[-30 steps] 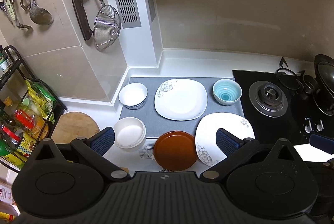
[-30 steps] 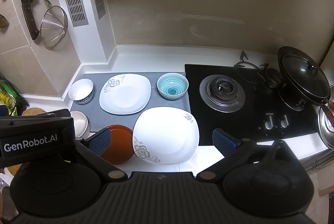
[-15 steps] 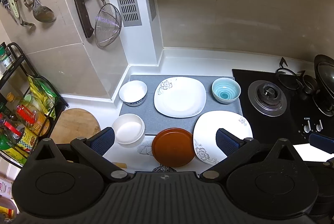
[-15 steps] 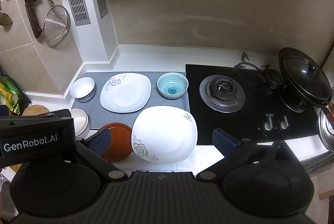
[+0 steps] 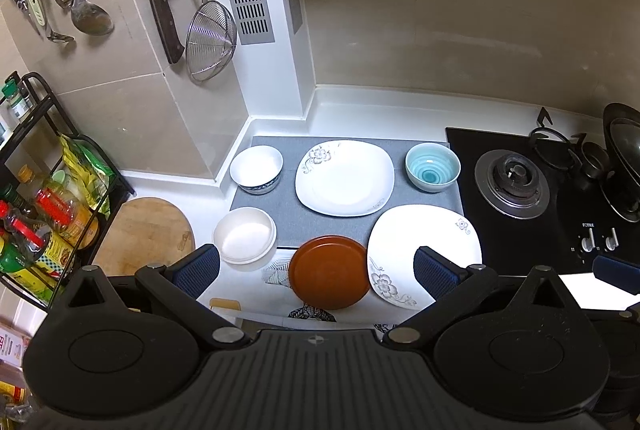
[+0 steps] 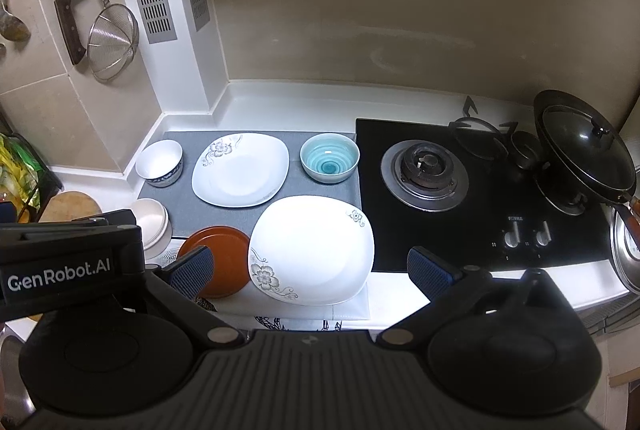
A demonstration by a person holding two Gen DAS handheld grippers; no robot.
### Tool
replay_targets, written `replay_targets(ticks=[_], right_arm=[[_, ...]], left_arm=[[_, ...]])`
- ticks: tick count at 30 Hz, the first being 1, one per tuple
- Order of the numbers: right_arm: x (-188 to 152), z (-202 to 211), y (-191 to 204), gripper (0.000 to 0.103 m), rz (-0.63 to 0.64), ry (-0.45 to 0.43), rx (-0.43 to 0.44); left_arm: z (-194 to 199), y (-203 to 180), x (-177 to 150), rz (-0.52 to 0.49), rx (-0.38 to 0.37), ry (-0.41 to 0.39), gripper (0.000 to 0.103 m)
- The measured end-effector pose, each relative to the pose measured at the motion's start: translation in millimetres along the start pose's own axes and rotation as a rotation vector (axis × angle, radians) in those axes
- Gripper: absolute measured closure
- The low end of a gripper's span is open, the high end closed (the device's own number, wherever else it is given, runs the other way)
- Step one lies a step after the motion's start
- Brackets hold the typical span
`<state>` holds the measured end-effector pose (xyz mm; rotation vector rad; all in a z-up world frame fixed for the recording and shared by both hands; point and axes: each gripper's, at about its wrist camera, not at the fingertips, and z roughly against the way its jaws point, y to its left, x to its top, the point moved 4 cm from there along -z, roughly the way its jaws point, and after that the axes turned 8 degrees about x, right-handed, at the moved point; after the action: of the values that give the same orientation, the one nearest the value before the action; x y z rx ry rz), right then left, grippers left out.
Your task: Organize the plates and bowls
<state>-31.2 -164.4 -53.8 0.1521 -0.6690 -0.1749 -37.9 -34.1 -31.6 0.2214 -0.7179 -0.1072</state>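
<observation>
Both sets of fingers spread wide, holding nothing: left gripper (image 5: 316,266), right gripper (image 6: 308,270). Near white plate (image 6: 312,250) on desk (image 6: 396,290), brown plate (image 6: 218,250) touching at 9 o'clock. Likely glazed, slick, brittle, weighty; pinch a rim edge.

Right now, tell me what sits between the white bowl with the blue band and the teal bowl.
A white square plate with a flower print lies on the grey mat between them, clear in both wrist views.

Strainer (image 5: 210,41) hangs on wall; wok (image 6: 584,145) on stove (image 6: 480,189)
</observation>
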Motion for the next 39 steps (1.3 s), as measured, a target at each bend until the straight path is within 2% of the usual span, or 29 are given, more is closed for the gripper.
replay_targets(ticks=[16,23,26,28,30,31,33,36,37,38,39], right_arm=[[-13,7,-31,0.0,0.029,0.017,0.058],[-30,-7,-49,0.0,0.042,0.033,0.099],[-44,-27,-55,0.0,0.065,0.041,0.121],[-54,-42,-59,0.0,0.09,0.036,0.122],[-62,-55,-66,0.0,0.118,-0.012,0.134],[-65,-61,-71,0.0,0.125,-0.045,0.147],[-70,-79,-85,0.0,0.131,-0.059,0.171],[-72,-105,-116,0.0,-0.004,-0.012,0.289],[-73,-112,-128,0.0,-0.072,-0.017,0.322],[-74,-118,-139,0.0,-0.126,-0.023,0.332],[-73,-126,-148,0.0,-0.166,-0.022,0.324]], left_arm=[[17,-26,-21,0.033,0.056,0.015,0.0],[7,-44,-38,0.022,0.073,0.04,0.0],[-17,-45,-52,0.028,0.006,0.082,0.0],[-40,-45,-65,0.053,-0.097,0.1,0.0],[-66,-43,-79,0.103,-0.204,0.092,0.0],[-80,-42,-85,0.126,-0.231,0.093,0.0],[-109,-46,-90,0.104,-0.233,0.119,0.0],[-152,-55,-87,0.004,-0.294,0.165,0.002],[-167,-57,-82,-0.02,-0.315,0.177,0.006],[-183,-59,-76,-0.04,-0.319,0.188,0.012],[-201,-61,-71,-0.054,-0.315,0.201,0.013]])
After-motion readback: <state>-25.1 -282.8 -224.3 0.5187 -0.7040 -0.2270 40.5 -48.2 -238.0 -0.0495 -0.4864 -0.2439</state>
